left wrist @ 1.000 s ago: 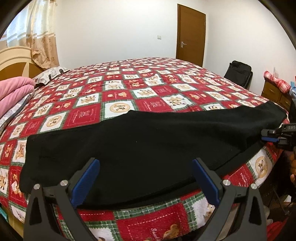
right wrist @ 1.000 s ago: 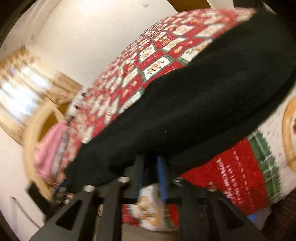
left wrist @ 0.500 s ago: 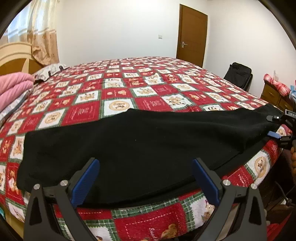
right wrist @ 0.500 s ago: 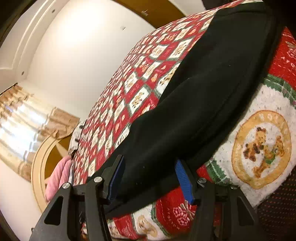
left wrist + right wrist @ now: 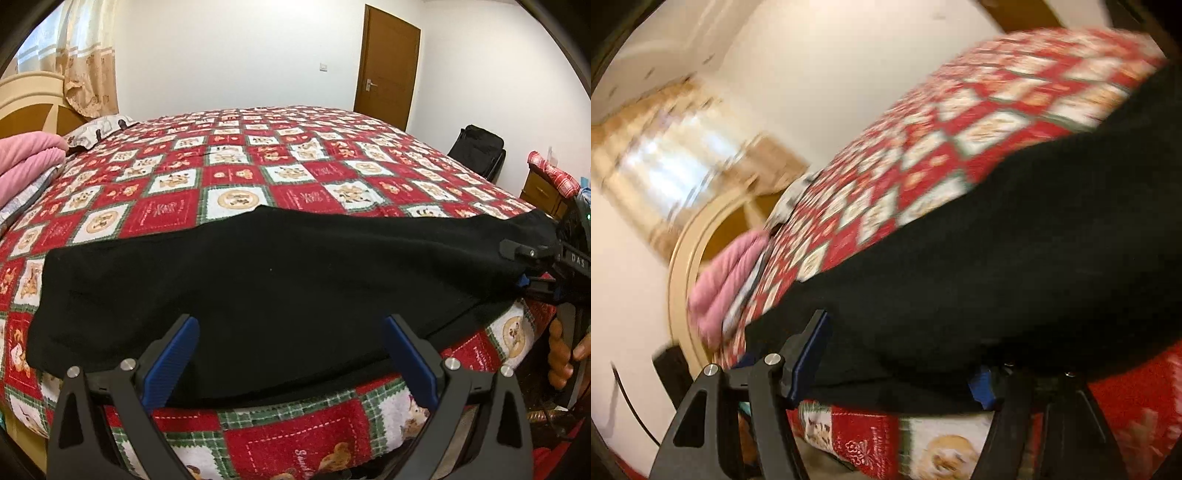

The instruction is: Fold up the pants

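Black pants [image 5: 258, 288] lie flat across the near edge of the bed, long side running left to right. My left gripper [image 5: 291, 350] is open above their near edge, touching nothing. My right gripper [image 5: 524, 269] shows at the pants' right end in the left wrist view. In the blurred right wrist view it [image 5: 901, 354] is open, its jaws standing either side of the pants' [image 5: 997, 266] end, with cloth between them.
The bed has a red and white patchwork cover [image 5: 236, 173]. Pink bedding [image 5: 26, 162] lies at the left by the headboard. A black bag [image 5: 476, 151] and a wooden nightstand [image 5: 543, 188] stand at the right. A brown door [image 5: 388, 62] is behind.
My right gripper was shut one second ago, then opened and now straddles the pants' right end. The left gripper has drawn back slightly and stays open.
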`<action>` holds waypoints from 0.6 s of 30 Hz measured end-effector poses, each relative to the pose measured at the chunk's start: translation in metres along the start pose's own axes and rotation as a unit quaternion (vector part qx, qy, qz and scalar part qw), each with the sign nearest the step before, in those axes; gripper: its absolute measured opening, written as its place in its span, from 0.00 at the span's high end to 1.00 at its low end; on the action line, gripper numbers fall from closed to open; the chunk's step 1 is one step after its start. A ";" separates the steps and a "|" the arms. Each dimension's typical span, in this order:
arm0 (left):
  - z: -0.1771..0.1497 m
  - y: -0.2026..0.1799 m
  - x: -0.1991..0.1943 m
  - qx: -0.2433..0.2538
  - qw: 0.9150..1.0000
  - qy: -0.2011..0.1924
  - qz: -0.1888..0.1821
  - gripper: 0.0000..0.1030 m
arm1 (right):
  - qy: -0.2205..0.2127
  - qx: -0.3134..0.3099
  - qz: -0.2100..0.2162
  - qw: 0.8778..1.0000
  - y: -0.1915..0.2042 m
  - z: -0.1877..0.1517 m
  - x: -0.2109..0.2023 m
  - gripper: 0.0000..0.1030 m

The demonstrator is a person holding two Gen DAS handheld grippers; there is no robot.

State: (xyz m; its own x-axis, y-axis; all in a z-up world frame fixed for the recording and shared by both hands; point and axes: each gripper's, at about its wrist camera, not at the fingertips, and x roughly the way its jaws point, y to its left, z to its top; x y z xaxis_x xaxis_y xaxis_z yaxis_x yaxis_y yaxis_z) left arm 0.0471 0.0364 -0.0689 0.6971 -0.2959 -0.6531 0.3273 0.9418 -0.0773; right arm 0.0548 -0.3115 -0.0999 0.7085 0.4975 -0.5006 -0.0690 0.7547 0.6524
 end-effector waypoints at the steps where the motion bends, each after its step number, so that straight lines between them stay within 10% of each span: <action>1: 0.001 0.000 -0.001 0.001 1.000 -0.001 0.001 0.01 | 0.016 -0.016 0.013 1.000 0.005 -0.002 0.005 0.38; 6: 0.003 0.002 -0.006 0.006 1.000 -0.010 0.009 0.01 | 0.092 -0.022 0.027 0.995 0.008 -0.015 0.037 0.94; 12: 0.006 0.008 -0.009 0.013 0.999 -0.017 0.027 0.01 | 0.115 0.065 0.080 0.988 -0.002 -0.017 0.018 0.95; 18: 0.008 0.010 -0.009 0.008 1.000 -0.016 0.024 0.01 | 0.133 0.106 0.020 0.985 -0.010 -0.029 0.029 0.98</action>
State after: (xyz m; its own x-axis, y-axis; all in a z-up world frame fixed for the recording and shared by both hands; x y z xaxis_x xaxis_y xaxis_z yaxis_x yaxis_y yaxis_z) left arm 0.0492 0.0475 -0.0581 0.7317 -0.2559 -0.6318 0.3030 0.9524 -0.0348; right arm 0.0551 -0.2918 -0.1373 0.4978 0.6399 -0.5854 0.0760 0.6402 0.7644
